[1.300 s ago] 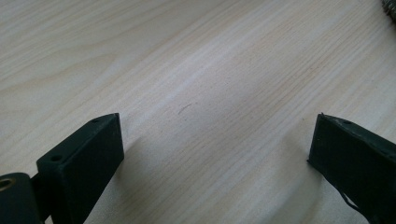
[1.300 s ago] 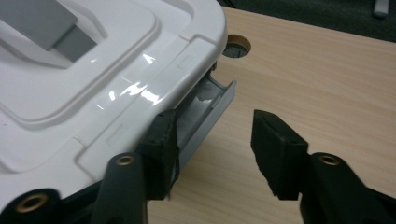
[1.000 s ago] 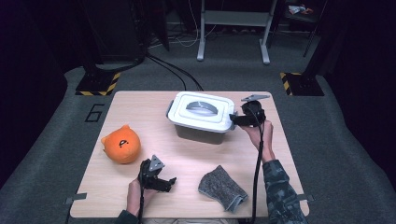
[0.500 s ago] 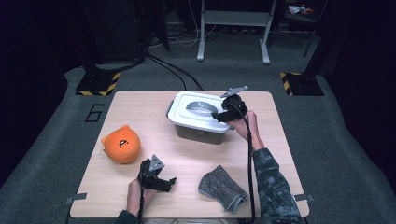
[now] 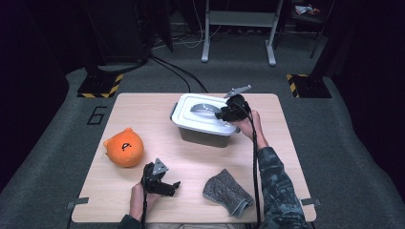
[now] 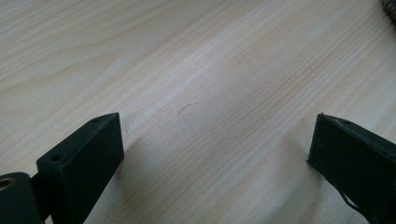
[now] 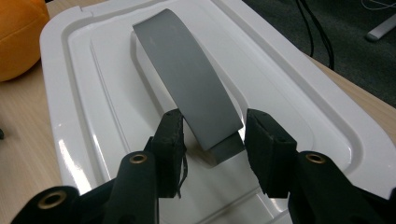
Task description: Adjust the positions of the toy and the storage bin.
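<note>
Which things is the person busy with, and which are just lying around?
Busy with:
- right claw, either side of the grey handle
- white lid on the box

Lying around:
- orange plush
- grey sock
- left claw, open over bare table

A round orange plush toy with a dark mark on its face (image 5: 124,147) sat on the left part of the pale wooden table (image 5: 148,114). A grey knitted cloth piece (image 5: 227,192) lay near the table's front edge, well apart from the toy. Beyond the table, two black-and-yellow striped floor plates (image 5: 100,86) rested on grey carpet, beside a grey metal stand (image 5: 237,28).
</note>
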Motion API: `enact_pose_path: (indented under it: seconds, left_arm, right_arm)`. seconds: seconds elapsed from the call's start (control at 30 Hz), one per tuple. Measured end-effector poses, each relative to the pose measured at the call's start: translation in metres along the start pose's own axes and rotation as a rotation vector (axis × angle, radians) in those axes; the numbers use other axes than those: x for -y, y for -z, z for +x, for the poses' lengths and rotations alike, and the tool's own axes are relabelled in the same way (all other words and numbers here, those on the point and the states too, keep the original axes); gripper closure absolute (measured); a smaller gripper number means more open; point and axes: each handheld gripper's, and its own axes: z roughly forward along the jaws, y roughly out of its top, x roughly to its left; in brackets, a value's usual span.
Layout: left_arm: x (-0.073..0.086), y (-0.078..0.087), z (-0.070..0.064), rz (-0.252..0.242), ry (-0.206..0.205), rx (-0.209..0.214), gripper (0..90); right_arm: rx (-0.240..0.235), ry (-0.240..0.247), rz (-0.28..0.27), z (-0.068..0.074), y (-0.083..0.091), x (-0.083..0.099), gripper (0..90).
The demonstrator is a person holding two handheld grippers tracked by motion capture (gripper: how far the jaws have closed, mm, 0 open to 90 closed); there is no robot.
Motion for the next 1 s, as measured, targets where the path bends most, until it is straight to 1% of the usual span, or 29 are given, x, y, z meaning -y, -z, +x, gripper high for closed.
enact_pose_path:
  seconds: [0.07,0.1,0.17,0.2,0.23,0.27,0.3,0.5,0.53,0.63,0.67,0.7,0.73,0.77,0.8,0.83,0.87,0.9,0.93,0.97,1.0]
  left_arm:
    - [0.0,0.0,0.0,0.001,0.0,0.001,2.8]
    - [0.0,0.0,0.0,0.0,0.0,0.001,2.8]
    - [0.0,0.0,0.0,0.001,0.001,0.002,2.8]
    - [0.0,0.0,0.0,0.004,0.001,0.002,2.8]
    - [0.0,0.0,0.0,0.004,0.001,0.002,2.8]
    - [0.0,0.0,0.0,0.004,0.0,0.002,2.8]
    - [0.0,0.0,0.0,0.004,-0.001,0.001,2.8]
    - [0.0,0.0,0.0,0.004,-0.001,0.002,2.8]
    - [0.0,0.0,0.0,0.004,-0.001,0.002,2.8]
    - [0.0,0.0,0.0,0.004,-0.001,0.001,2.8]
    - [0.0,0.0,0.0,0.004,-0.001,0.001,2.8]
    - [0.0,0.0,0.0,0.003,-0.001,0.0,2.8]
    - [0.0,0.0,0.0,0.004,0.0,0.002,2.8]
    - [0.0,0.0,0.0,0.004,0.0,0.002,2.8]
    - [0.0,0.0,0.0,0.004,0.0,0.002,2.8]
    - [0.0,0.0,0.0,0.004,0.0,0.002,2.8]
    - [0.0,0.0,0.0,0.003,0.004,0.003,2.9]
    - [0.0,0.0,0.0,0.003,0.004,0.003,2.9]
    - [0.0,0.0,0.0,0.005,0.001,0.003,2.9]
    - [0.0,0.0,0.0,0.005,0.001,0.003,3.0]
    - [0.0,0.001,0.0,0.005,-0.003,0.003,3.0]
  right_arm:
    - [0.007,-0.008,0.006,0.002,0.0,0.0,57.9]
    - [0.01,0.0,0.014,0.002,0.001,-0.001,58.3]
    - [0.023,-0.003,0.018,0.004,0.002,-0.001,60.7]
    - [0.025,-0.015,0.021,0.005,0.003,0.0,60.8]
    - [0.022,-0.017,0.023,0.004,0.003,0.0,60.9]
    - [0.024,-0.033,0.014,0.005,0.003,0.001,60.9]
    - [0.028,-0.028,0.017,0.005,0.004,0.001,60.9]
    - [0.037,-0.044,0.013,0.007,0.004,0.002,61.0]
    - [0.045,-0.042,0.005,0.007,0.003,0.003,61.1]
    - [0.056,-0.053,0.008,0.009,0.004,0.002,61.2]
    - [0.067,-0.068,0.013,0.011,0.004,0.002,61.4]
    - [0.077,-0.08,0.017,0.012,0.004,0.002,67.7]
    - [0.092,-0.089,0.021,0.014,0.006,0.001,70.3]
    - [0.114,-0.076,0.028,0.018,0.006,0.001,70.9]
    - [0.127,-0.071,0.036,0.021,0.006,0.0,70.0]
    - [0.127,-0.071,0.036,0.021,0.006,0.0,70.0]
    - [0.138,-0.075,0.051,0.02,0.006,-0.002,59.0]
    - [0.138,-0.075,0.051,0.02,0.006,-0.002,59.0]
    - [0.132,-0.061,0.056,0.016,0.005,-0.005,53.1]
    - [0.132,-0.061,0.056,0.016,0.005,-0.005,53.1]
    - [0.113,-0.05,0.031,0.015,0.005,-0.007,48.0]
